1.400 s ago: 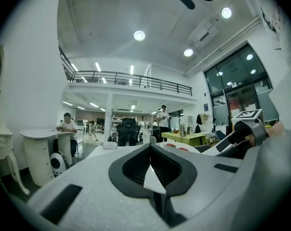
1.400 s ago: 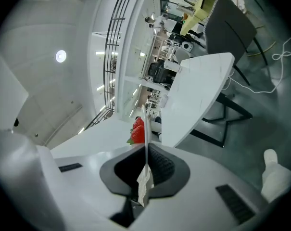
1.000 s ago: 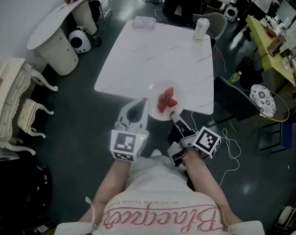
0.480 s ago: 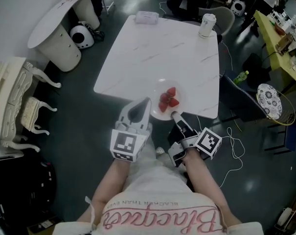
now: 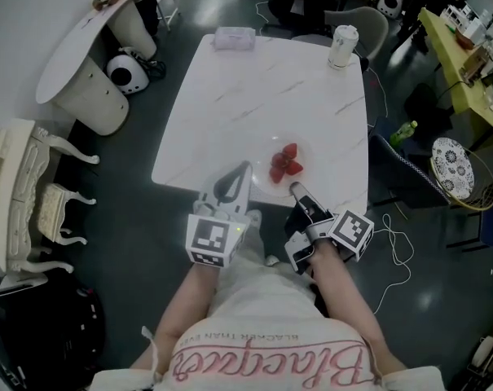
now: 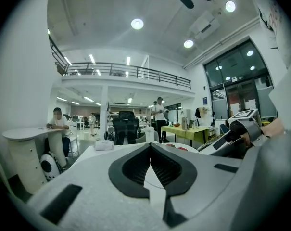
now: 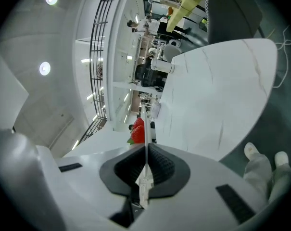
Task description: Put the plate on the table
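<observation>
A clear plate (image 5: 272,182) with red strawberries (image 5: 285,163) hovers over the near edge of the white marble table (image 5: 254,96). My left gripper (image 5: 244,171) is shut on the plate's left rim. My right gripper (image 5: 293,188) is shut on its near rim. In the right gripper view the plate (image 7: 146,124) runs edge-on between the jaws of the right gripper (image 7: 145,150), with the strawberries (image 7: 138,131) beyond. In the left gripper view the left gripper (image 6: 149,150) pinches a pale rim, and the plate (image 6: 186,149) lies just past it.
A white cup (image 5: 341,46) and a tissue pack (image 5: 234,37) stand at the table's far edge. A round white table (image 5: 75,47) and an ornate chair (image 5: 18,194) are at the left. A dark chair (image 5: 409,177), a green bottle (image 5: 402,129) and floor cables are at the right.
The plate, held by both grippers, has moved forward from the table's front edge to further over the tabletop. The person has stepped closer to the table.
</observation>
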